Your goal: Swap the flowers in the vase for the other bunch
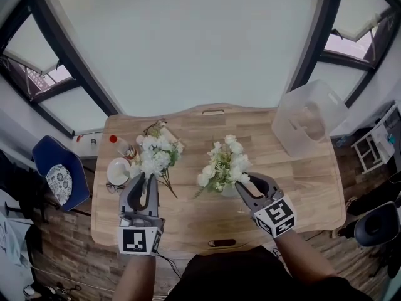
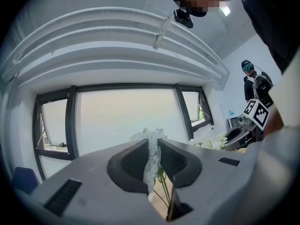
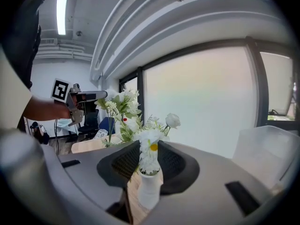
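A loose bunch of white flowers lies on the wooden table, its stems pointing toward me. My left gripper reaches into its near blooms. In the left gripper view the jaws stand nearly together, and white petals fill the narrow gap. A second white bunch stands in a small white vase. My right gripper is at that vase. In the right gripper view the vase sits between the pads with both sides touching, under its blooms.
A clear plastic bin stands at the table's back right corner. A white bowl, a red-capped bottle and glasses sit at the left edge. A blue chair stands off the table's left side.
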The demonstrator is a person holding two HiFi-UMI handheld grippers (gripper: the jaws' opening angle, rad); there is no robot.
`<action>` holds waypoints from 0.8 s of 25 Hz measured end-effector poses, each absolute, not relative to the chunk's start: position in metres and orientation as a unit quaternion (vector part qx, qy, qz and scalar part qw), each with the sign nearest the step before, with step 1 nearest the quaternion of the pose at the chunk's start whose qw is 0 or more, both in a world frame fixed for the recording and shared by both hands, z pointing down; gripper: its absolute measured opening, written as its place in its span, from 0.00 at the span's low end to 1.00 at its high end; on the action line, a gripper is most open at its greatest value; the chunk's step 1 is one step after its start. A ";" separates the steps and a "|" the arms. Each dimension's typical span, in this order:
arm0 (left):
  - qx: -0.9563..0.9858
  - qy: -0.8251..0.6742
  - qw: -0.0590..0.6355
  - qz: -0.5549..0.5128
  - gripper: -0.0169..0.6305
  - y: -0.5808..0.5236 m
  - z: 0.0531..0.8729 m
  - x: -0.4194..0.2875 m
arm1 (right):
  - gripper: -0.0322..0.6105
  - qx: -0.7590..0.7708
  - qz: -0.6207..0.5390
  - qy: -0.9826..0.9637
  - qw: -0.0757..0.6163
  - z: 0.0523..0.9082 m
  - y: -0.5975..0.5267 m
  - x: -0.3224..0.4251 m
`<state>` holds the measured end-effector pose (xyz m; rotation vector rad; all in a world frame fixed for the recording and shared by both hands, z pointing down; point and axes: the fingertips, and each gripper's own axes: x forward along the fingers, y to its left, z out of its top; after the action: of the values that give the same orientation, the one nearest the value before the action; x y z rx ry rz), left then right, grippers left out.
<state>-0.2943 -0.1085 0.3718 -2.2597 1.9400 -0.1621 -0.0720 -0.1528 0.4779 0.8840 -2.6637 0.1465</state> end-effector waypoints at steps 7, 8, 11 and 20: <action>-0.756 0.646 0.085 -0.054 0.11 -0.108 0.366 -0.293 | 0.25 0.318 0.065 -0.935 0.141 0.467 -0.152 -0.067; -0.757 0.646 0.086 -0.054 0.11 -0.108 0.365 -0.292 | 0.25 0.318 0.065 -0.936 0.137 0.466 -0.152 -0.067; -0.758 0.644 0.088 -0.054 0.11 -0.107 0.363 -0.291 | 0.24 0.320 0.064 -0.937 0.123 0.463 -0.149 -0.067; -0.758 0.643 0.091 -0.054 0.11 -0.104 0.361 -0.288 | 0.22 0.323 0.066 -0.940 0.092 0.457 -0.143 -0.067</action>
<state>-0.2880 -0.1041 0.3608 -2.2535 1.9115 -0.1613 -0.0667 -0.1433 0.4571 0.9587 -2.7914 0.1965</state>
